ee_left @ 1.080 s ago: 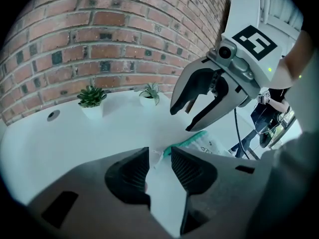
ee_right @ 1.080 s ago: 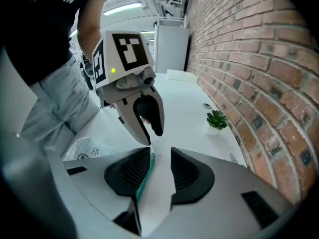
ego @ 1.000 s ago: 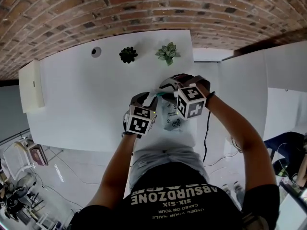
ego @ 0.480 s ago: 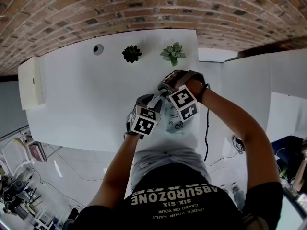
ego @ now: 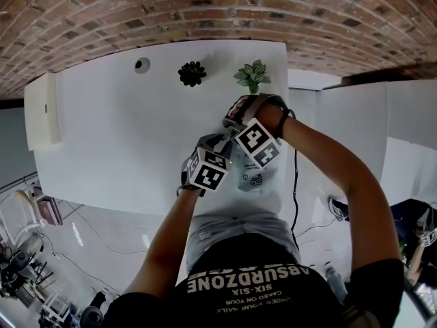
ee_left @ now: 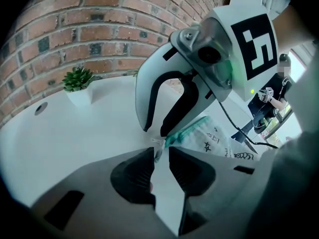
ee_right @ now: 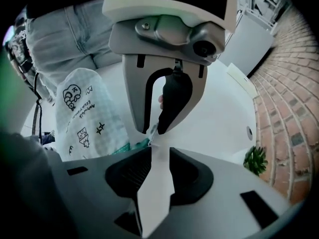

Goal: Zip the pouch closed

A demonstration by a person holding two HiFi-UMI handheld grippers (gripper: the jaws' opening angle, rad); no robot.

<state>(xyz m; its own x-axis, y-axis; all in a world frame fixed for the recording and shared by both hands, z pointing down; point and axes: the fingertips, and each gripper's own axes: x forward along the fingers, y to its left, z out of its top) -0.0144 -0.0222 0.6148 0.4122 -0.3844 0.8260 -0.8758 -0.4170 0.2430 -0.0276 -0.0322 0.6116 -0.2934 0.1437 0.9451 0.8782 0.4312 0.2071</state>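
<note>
The pouch (ee_right: pixel 84 116) lies on the white bench (ego: pixel 123 128), near the person's side. Both grippers point down at its green zip end, nose to nose. I think one will hold the pouch and the other will pull the zip.

The left gripper (ee_left: pixel 160 151) has just been closing a bit, but there is a gap. The little zip tab (ee_left: pixel 158 144) sits at its tips, not pinched. The right gripper (ee_right: pixel 160 151) has closed a bit too and holds nothing.

The head view shows the whole bench and two plants (ego: pixel 192 73), but the gripper cubes hide the tab. Only the gripper views show it.
</note>
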